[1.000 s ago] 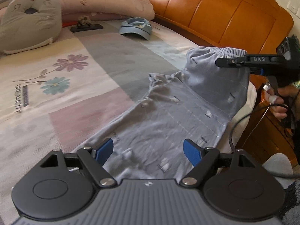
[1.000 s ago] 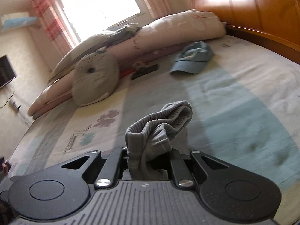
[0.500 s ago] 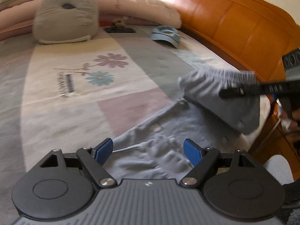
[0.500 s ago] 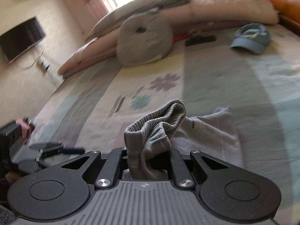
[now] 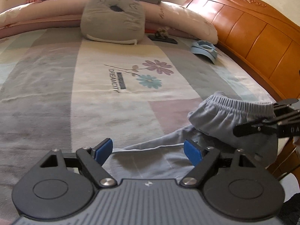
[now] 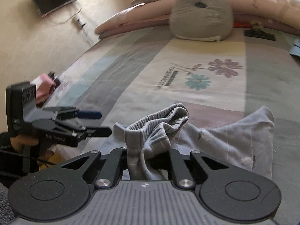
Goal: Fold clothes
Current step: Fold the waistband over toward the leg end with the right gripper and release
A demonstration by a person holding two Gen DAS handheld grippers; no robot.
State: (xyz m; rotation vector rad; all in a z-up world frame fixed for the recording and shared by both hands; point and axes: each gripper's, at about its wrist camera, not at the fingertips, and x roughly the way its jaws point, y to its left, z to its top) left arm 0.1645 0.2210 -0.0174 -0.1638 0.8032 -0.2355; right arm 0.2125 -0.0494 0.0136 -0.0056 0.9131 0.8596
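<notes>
Grey shorts [image 5: 221,131] with an elastic waistband lie on the bed's near right part. My right gripper [image 6: 148,161] is shut on the bunched waistband [image 6: 159,123] and holds it up over the rest of the garment [image 6: 234,142]; it shows in the left wrist view [image 5: 266,123] at the right. My left gripper [image 5: 149,151] is open, blue pads apart, just above the shorts' near hem [image 5: 150,159], holding nothing. It appears in the right wrist view [image 6: 93,121] at the left.
The bed sheet [image 5: 93,86] has a flower print. A grey cat cushion [image 5: 112,16], pink pillows [image 5: 178,18], a blue cap [image 5: 204,49] and a dark flat object [image 5: 162,38] lie at the far end. A wooden headboard [image 5: 253,35] runs along the right. A pink cloth [image 6: 44,88] lies at the left.
My right gripper has carried the waistband leftward and forward over the garment, folding it. My left gripper has stayed open and swung left along the near hem.
</notes>
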